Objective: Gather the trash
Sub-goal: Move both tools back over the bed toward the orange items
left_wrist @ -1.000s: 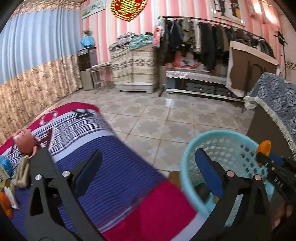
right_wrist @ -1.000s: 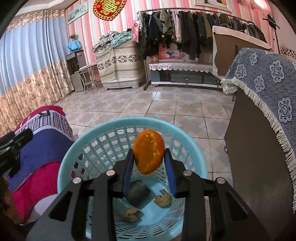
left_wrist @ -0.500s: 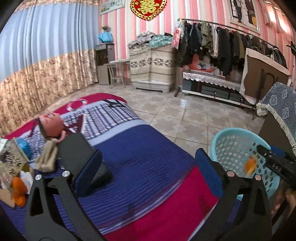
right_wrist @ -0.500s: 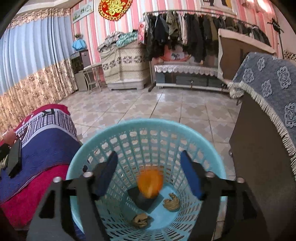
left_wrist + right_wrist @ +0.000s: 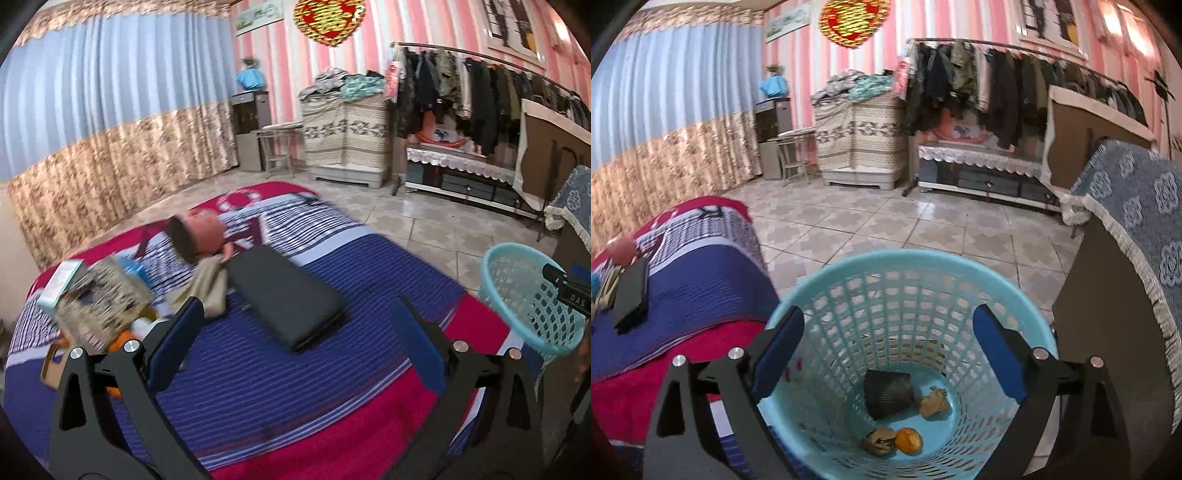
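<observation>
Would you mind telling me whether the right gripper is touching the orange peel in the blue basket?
Apart. The right wrist view shows the right gripper open above the basket, while the orange peel lies on the basket's bottom, well below the fingers.

Both tools share one build. The left gripper has matte black angular arms with triangular cut-outs, each carrying two round silver screws near the finger base, and flat royal-blue pads on the inner faces of its fingers. The right gripper looks identical: black frame, silver screw heads, blue pads. White letters mark its black body in the left wrist view.
</observation>
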`<state>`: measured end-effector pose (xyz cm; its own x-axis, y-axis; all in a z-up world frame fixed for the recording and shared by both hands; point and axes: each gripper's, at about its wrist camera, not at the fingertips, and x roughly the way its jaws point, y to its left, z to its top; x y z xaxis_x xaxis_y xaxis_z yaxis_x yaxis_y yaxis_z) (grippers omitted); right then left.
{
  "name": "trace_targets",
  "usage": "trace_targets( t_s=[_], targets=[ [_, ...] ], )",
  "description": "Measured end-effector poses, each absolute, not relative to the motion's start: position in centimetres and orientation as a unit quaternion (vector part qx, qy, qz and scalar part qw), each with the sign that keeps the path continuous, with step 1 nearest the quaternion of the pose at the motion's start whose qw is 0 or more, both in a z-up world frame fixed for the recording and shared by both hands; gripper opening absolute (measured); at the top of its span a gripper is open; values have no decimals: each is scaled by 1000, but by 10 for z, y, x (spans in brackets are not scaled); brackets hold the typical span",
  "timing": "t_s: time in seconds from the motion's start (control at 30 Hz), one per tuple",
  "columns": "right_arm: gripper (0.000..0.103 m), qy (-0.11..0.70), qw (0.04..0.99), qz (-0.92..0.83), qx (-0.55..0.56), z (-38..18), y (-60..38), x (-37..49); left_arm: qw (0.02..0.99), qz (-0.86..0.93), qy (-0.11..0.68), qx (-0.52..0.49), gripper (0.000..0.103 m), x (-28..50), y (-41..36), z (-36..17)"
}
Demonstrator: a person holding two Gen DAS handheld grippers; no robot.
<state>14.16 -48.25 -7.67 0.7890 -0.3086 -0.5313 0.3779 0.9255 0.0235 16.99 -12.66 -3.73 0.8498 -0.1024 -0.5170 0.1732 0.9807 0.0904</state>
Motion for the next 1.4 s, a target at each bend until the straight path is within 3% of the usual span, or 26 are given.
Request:
trace_targets(
  t_s=[0.97,1.4],
  targets=[
    [98,289,957,24,24,-68,-276,148,948,101,302,-1,97,123,118,-62],
    [98,298,947,112,-31,-68,-161,174,938,154,306,-62,98,129,170,-90]
  ],
)
